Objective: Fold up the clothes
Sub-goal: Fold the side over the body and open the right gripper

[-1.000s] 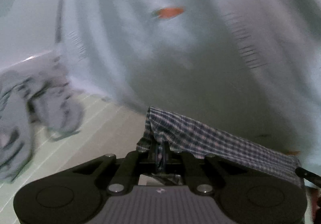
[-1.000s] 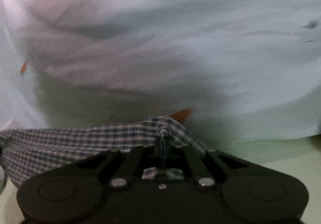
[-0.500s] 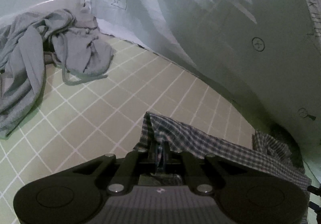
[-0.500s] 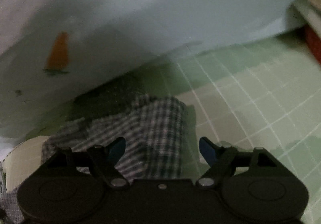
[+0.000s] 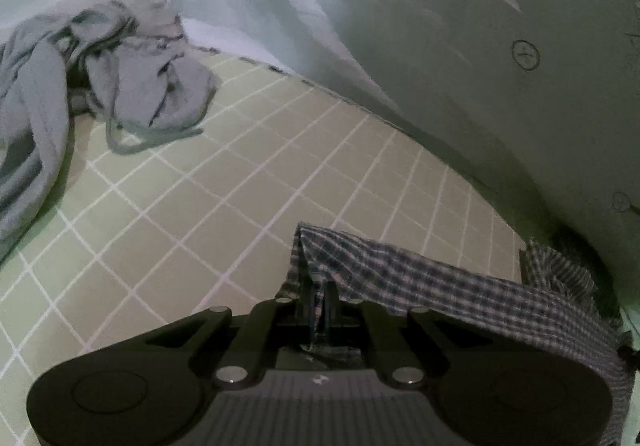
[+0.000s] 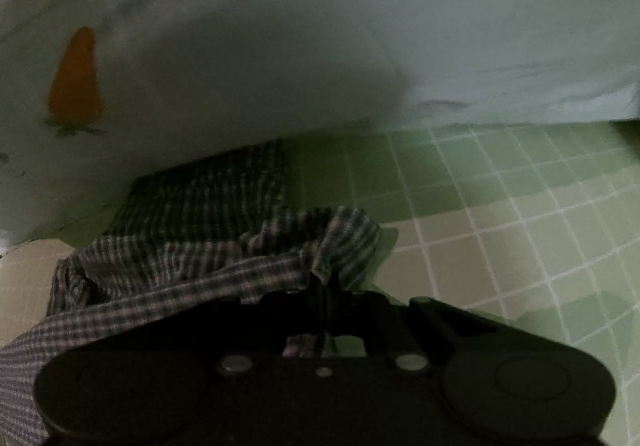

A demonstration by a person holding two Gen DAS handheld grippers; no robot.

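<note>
A blue-and-white checked garment [image 5: 440, 286] lies low over the green grid mat [image 5: 200, 206]. My left gripper [image 5: 320, 302] is shut on one corner of it, and the cloth stretches away to the right. In the right wrist view the same checked garment [image 6: 200, 258] is bunched in front of my right gripper [image 6: 324, 286], which is shut on a raised fold of it. Part of the garment runs back under a pale sheet.
A pale sheet [image 5: 440, 46] with a carrot print [image 6: 76, 78] hangs across the back of both views. A heap of grey clothes [image 5: 80, 78] lies on the mat at the far left. Bare green grid mat [image 6: 520, 226] shows to the right.
The right gripper was shut, stood open half a second ago, and is now shut on the checked garment again. Both views dropped from the sheet toward the mat. The left grip is unchanged.
</note>
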